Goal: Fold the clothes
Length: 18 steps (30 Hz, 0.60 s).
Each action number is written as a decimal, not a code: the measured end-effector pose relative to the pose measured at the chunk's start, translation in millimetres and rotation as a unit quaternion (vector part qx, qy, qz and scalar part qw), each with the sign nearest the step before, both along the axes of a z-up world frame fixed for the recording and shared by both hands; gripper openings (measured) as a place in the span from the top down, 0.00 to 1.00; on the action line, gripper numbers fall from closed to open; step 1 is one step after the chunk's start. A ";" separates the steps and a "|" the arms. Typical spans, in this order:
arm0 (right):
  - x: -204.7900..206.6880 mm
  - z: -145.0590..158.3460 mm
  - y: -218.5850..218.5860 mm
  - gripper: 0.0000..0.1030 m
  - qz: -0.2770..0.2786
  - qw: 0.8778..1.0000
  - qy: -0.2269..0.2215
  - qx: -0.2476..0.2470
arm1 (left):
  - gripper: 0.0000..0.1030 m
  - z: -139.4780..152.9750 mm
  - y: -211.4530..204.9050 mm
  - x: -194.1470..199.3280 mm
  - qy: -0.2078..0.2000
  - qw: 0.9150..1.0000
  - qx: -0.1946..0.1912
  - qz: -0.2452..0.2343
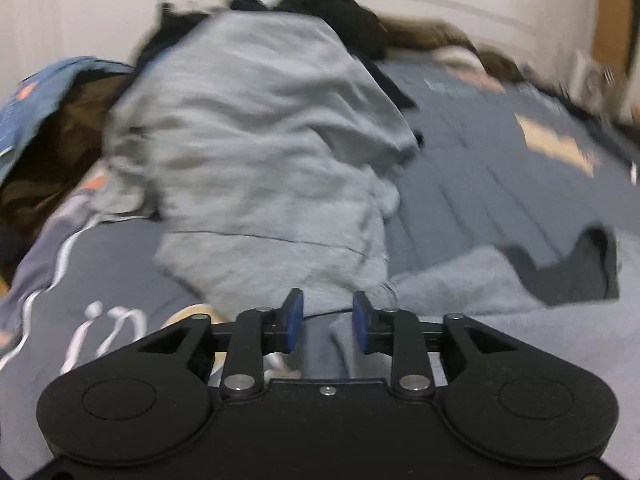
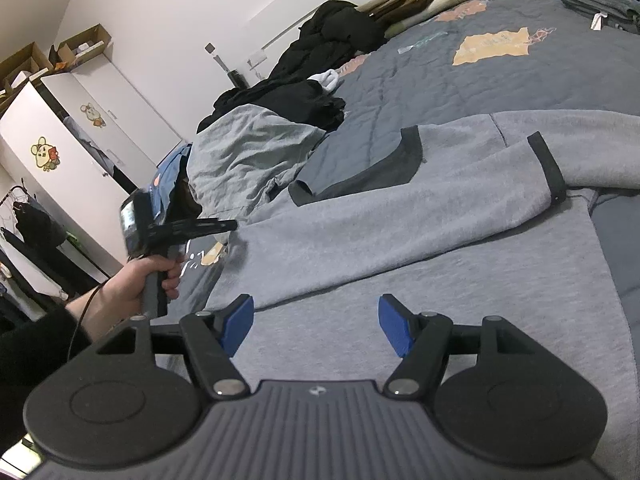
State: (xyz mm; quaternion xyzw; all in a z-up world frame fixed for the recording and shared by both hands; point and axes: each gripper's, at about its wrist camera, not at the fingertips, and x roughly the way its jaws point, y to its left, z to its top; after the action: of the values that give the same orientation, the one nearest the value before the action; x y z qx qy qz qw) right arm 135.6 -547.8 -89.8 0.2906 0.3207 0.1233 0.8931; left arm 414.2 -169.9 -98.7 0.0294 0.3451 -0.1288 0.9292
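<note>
Your left gripper (image 1: 327,322) has its blue pads (image 1: 294,320) a narrow gap apart with nothing pinched; a soft fold of the grey fleece sweatshirt (image 2: 420,240) lies just beyond and below the gap, by its near edge. Your right gripper (image 2: 316,326) is spread wide and empty, hovering over the sweatshirt's body, which runs on ahead of both fingertips. The risk: close the left pads where they are and you may catch only a thin ripple, or the grey bedspread (image 2: 500,80) under it, so the edge slips free or the cover lifts with the garment. Motion blur in the left wrist view suggests that hand is not steady, which makes a clean pinch harder. The crumpled light grey garment (image 1: 260,140) straight ahead of the left fingers could also get dragged in. The sweatshirt lies flat with its long axis running left to right across the right fingers, dark-trimmed neckline (image 2: 400,168) beyond them, one sleeve folded across the front, its dark cuff (image 2: 546,164) out past the right finger.
</note>
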 end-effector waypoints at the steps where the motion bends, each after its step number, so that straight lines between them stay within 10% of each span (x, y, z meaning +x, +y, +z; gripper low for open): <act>1: 0.1 -0.2 -0.8 0.34 -0.002 1.000 0.000 0.000 | 0.72 6.7 6.8 -11.3 -0.005 1.000 -0.015 0.009; 7: 2.4 1.3 -7.0 0.34 -0.018 1.000 -0.005 -0.012 | 0.72 27.1 11.7 -113.3 0.026 0.990 -0.132 0.029; 18: 60.0 13.6 -24.1 0.32 -0.017 0.993 -0.022 -0.111 | 0.62 20.4 -49.4 -232.7 0.066 0.985 -0.160 -0.020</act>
State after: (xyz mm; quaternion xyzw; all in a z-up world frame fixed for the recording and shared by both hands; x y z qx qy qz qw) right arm 195.7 -571.9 -76.2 0.1920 0.3082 0.0782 0.9285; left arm 181.5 -219.3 -78.3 -0.1214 0.3795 -0.2028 0.8945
